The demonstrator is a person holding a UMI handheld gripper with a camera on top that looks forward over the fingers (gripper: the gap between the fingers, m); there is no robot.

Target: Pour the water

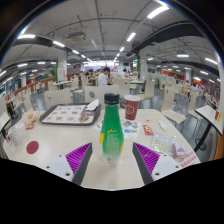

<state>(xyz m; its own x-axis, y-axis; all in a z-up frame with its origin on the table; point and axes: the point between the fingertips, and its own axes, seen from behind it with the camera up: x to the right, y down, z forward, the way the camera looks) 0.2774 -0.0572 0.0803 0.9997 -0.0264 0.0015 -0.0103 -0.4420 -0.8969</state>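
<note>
Two purple pads (80,160) line the inner faces of the hand-held gripper (112,160), and between them stands a green bottle (111,130) with a darker green cap, upright. Both fingers appear to press on the bottle's lower body, so the hand-held gripper is clamped on it. Beyond the bottle, on the white tabletop (60,140), a red cup (130,107) stands just behind and a little to the right of the bottle's neck. A tray (68,114) with items on it lies farther back to the left. A small red round object (32,147) rests on the tabletop well to the left of the fingers, and some clear wrapping (165,143) lies to the right of them.
</note>
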